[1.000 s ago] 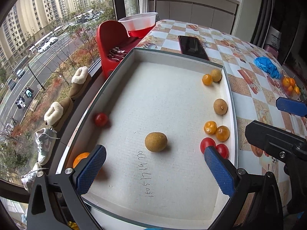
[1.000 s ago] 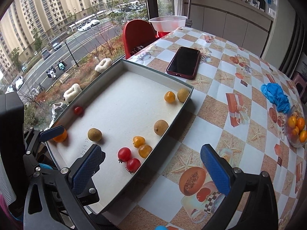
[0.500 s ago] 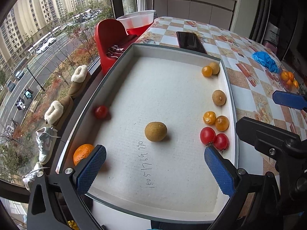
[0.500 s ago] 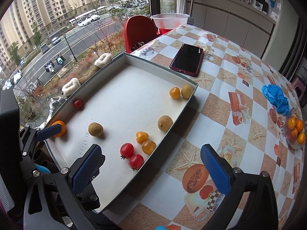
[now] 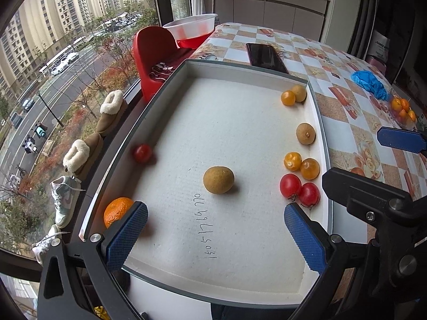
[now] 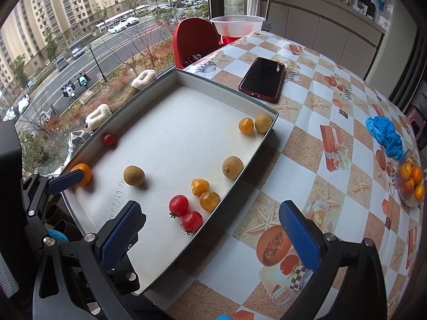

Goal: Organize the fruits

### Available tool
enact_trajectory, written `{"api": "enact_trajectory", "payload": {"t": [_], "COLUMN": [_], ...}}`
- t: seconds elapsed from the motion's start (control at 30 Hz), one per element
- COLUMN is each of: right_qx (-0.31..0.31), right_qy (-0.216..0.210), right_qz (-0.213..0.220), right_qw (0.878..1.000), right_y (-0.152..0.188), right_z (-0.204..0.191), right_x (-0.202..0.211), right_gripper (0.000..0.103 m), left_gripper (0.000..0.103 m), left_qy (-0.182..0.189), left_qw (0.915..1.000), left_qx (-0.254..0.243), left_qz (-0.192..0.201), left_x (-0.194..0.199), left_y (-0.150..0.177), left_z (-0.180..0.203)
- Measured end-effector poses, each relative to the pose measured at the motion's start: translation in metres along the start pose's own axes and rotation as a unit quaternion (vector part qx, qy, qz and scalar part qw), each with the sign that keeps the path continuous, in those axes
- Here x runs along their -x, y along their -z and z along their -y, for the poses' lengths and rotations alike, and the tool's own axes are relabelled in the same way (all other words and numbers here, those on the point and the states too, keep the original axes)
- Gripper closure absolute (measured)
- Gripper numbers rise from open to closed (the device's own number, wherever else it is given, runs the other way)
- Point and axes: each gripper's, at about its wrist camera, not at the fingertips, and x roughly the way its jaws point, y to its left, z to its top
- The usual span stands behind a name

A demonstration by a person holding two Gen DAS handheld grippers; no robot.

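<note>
A shallow white foam tray (image 5: 186,65) (image 6: 224,90) holds loose fruit. A brown longan (image 5: 218,180) (image 6: 134,175) lies mid-tray, a mandarin (image 5: 117,211) (image 6: 81,174) sits in the near left corner, and a lone red tomato (image 5: 142,153) (image 6: 109,139) rests by the left wall. Along the right wall lie two red tomatoes (image 5: 299,189) (image 6: 185,212), two yellow tomatoes (image 5: 301,164) (image 6: 205,194), another longan (image 5: 305,133) (image 6: 232,167) and a far pair (image 5: 293,95) (image 6: 254,124). My left gripper (image 5: 215,236) is open over the tray's near end. My right gripper (image 6: 210,236) is open, straddling the tray's right wall.
A dark phone (image 6: 263,78) (image 5: 266,57) lies on the checkered tablecloth beyond the tray. A blue glove (image 6: 385,134) and a bowl of small oranges (image 6: 412,184) sit at the right. A white basin (image 6: 237,24) rests on a red chair (image 6: 194,40) by the window.
Both grippers have drawn back and up a little, so the fruit sits lower in view and the mandarin shows more from behind the left finger. No fruit has moved.
</note>
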Motion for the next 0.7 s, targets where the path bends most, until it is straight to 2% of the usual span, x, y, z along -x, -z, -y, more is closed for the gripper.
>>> {"api": "enact_trajectory", "payload": {"t": [0.7], "right_qx": [-0.002], "right_qy": [-0.002], "right_qz": [-0.001], "right_qw": [1.0], "right_y": [0.0021], "right_z": [0.0016], "right_x": [-0.0009], "right_gripper": [0.0], "left_gripper": [0.0], "left_qy": [-0.011], "left_qw": [0.9999], "left_qx": [-0.008], "left_qz": [-0.003], "left_x": [0.0004], "left_y": [-0.0012], "left_z": [0.0062]}}
